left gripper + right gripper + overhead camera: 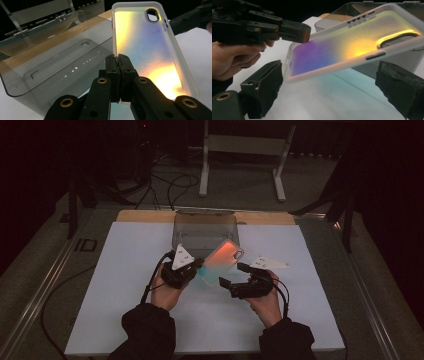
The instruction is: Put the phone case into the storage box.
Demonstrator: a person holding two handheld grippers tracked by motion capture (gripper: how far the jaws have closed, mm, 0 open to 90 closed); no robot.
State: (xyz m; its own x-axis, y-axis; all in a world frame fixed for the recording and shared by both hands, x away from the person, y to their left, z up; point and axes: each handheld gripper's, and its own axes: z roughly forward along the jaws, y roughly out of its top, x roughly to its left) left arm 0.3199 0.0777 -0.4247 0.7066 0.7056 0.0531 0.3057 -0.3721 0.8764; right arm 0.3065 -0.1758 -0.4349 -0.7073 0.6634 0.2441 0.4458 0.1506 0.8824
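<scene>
An iridescent phone case (220,262) with a frosted rim is held tilted above the white table. My left gripper (199,265) is shut on its long edge; in the left gripper view the jaws (117,58) pinch the rim of the case (150,45). My right gripper (232,275) is open just right of the case's lower end. In the right gripper view its pads (269,80) stand wide apart below the case (352,45) without touching it, and the left gripper (299,31) grips the case's far edge.
A clear plastic box (205,227) with its lid open stands just behind the case, close to the left gripper (62,62). A white sheet (150,320) covers the table. A white stand (240,145) and cables lie on the floor beyond.
</scene>
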